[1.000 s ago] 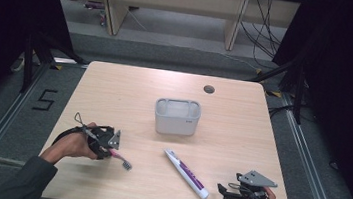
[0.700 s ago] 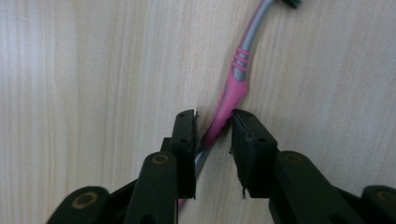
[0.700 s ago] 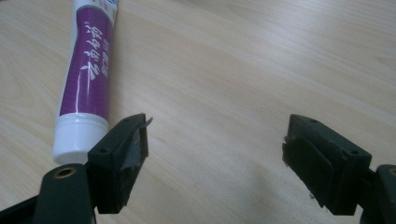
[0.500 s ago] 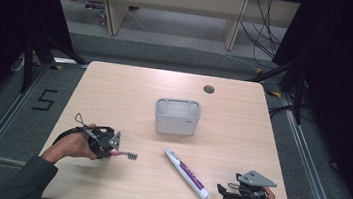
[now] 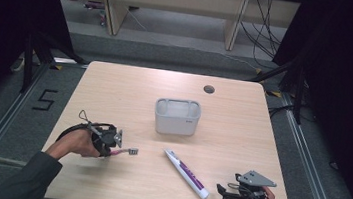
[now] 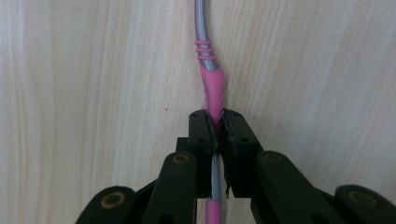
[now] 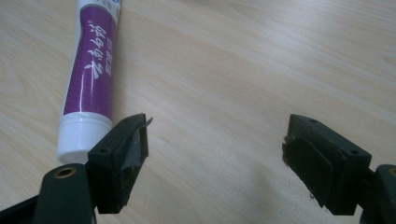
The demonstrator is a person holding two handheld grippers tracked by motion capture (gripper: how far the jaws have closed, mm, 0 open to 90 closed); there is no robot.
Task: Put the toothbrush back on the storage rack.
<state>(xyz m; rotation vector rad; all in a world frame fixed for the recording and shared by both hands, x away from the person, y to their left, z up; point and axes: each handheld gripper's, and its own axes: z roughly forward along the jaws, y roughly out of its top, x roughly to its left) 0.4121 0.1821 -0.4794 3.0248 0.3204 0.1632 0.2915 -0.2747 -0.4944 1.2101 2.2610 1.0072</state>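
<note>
A pink and grey toothbrush lies level on the wooden table at the front left. My left gripper is shut on its handle; its jaws have just been closing onto the toothbrush, and the pads press on the pink part. A white and purple toothpaste tube lies at the front middle. My right gripper stands open near the front right corner, jaws wide apart over bare wood, with the toothpaste tube just beyond its left fingertip.
A white rectangular bin stands at the table's middle. A small dark hole sits near the far edge. Shelving legs and cables lie on the floor beyond the table.
The toothbrush has swung from pointing down-right to lying level, pointing right from my left gripper, whose jaws have closed on it. My right gripper has stayed in place.
</note>
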